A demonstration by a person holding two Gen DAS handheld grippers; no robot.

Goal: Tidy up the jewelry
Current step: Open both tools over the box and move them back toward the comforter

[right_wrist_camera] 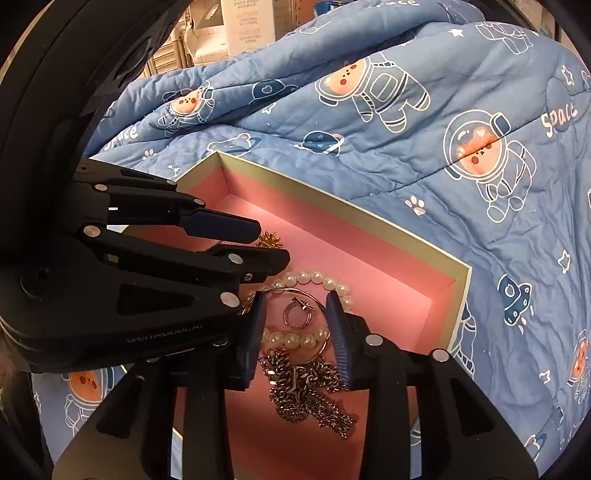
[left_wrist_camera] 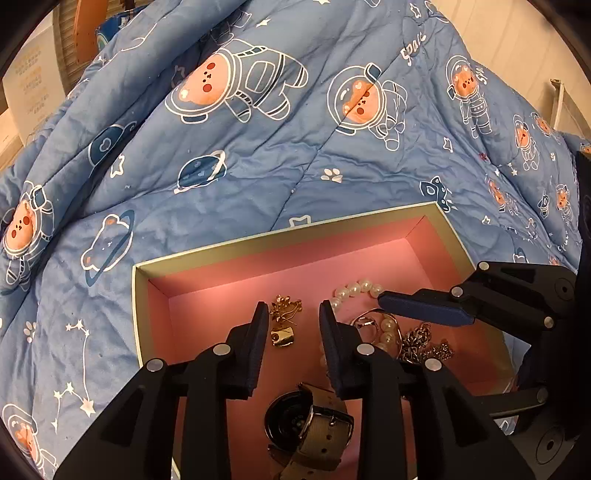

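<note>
An open box (left_wrist_camera: 288,230) with a pink lining and a cream rim lies on a blue quilt (left_wrist_camera: 258,155). My left gripper (left_wrist_camera: 293,304) hangs open inside it; a gold ring (left_wrist_camera: 282,338) and a gold brooch (left_wrist_camera: 284,304) lie between and beyond its fingertips, untouched. Under its fingers lies a watch (left_wrist_camera: 310,421) with a khaki strap. My right gripper (right_wrist_camera: 295,295) is open over a silver ring (right_wrist_camera: 297,314), a pearl bracelet (right_wrist_camera: 314,277) and a silver chain (right_wrist_camera: 310,391), its pads clear of them. One right finger (left_wrist_camera: 424,306) shows in the left wrist view.
The quilt, printed with astronaut bears, rises in folds (right_wrist_camera: 369,92) behind the box (right_wrist_camera: 332,195). The left gripper (right_wrist_camera: 273,242) crowds the right wrist view's left side. White cartons (right_wrist_camera: 247,26) stand beyond the quilt. The box's far pink floor (left_wrist_camera: 229,295) holds nothing.
</note>
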